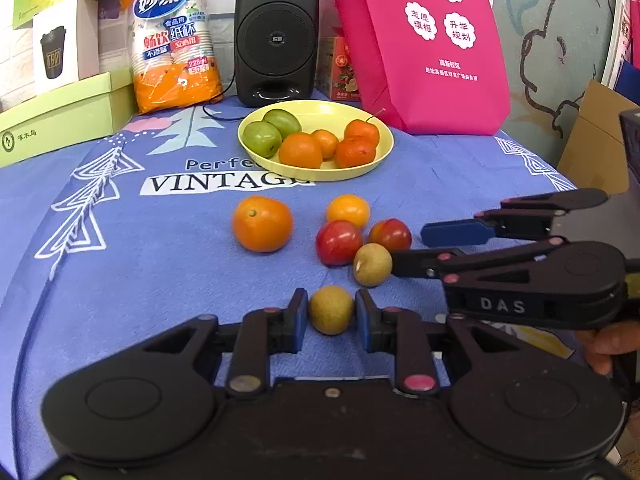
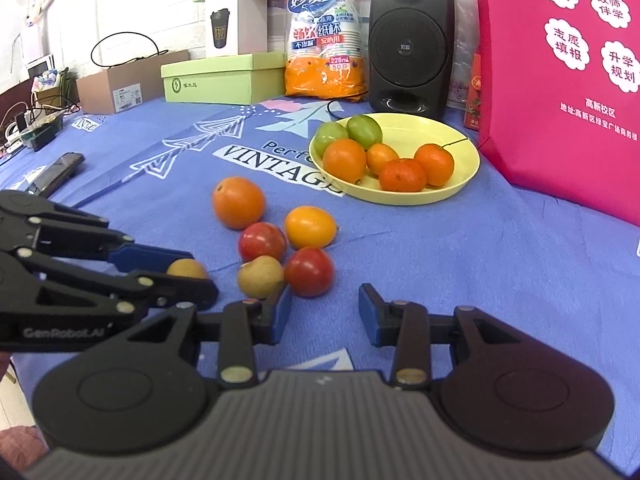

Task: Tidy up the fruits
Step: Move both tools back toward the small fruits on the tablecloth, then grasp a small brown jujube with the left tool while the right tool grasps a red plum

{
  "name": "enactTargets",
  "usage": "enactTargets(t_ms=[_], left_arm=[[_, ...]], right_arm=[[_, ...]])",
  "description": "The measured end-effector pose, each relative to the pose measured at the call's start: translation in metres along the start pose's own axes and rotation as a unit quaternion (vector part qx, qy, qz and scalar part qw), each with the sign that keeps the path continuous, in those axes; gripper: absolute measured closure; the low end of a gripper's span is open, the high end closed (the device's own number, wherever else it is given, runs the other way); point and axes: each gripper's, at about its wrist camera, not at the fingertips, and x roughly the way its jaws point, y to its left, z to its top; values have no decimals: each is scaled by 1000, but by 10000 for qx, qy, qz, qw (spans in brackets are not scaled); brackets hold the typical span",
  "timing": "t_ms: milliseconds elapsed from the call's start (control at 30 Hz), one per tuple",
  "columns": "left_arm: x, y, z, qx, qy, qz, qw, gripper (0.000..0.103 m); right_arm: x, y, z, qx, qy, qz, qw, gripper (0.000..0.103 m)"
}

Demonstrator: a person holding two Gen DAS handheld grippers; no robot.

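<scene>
A yellow plate (image 1: pixel 378 130) (image 2: pixel 464 136) at the back holds two green fruits and several orange ones. On the blue cloth lie a large orange (image 1: pixel 262 223) (image 2: pixel 238 202), a small yellow-orange fruit (image 1: pixel 347 210) (image 2: pixel 310 227), two red fruits (image 1: pixel 339 242) (image 2: pixel 309 272) and a tan round fruit (image 1: pixel 373 265) (image 2: pixel 260 277). My left gripper (image 1: pixel 331 312) (image 2: pixel 188 270) has its pads against a second tan fruit (image 1: pixel 331 310) (image 2: pixel 186 269) on the cloth. My right gripper (image 2: pixel 323 304) (image 1: pixel 416 246) is open and empty, just in front of the red and tan fruits.
A black speaker (image 1: pixel 276 32), an orange pack of paper cups (image 1: pixel 172 36), a pink bag (image 1: pixel 424 40) and green boxes (image 1: pixel 60 116) stand behind the plate. A phone (image 2: pixel 56 172) lies at the far left of the cloth.
</scene>
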Motion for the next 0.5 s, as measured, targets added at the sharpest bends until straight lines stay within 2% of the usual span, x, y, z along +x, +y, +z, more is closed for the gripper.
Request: enactTargets(t_ms=[233,300,500], left_arm=[[0,5,-1,-119,4,15,9999,78],[0,6,-1,-131,0,10,9999,78],[-1,5,-3,-157,-16,4,9999,78]], right_arm=[[16,5,8,-50,48,59,10000,66],[18,5,9,-37,36,90,9999,72],[15,5,7,16,-9,82,10000,73]])
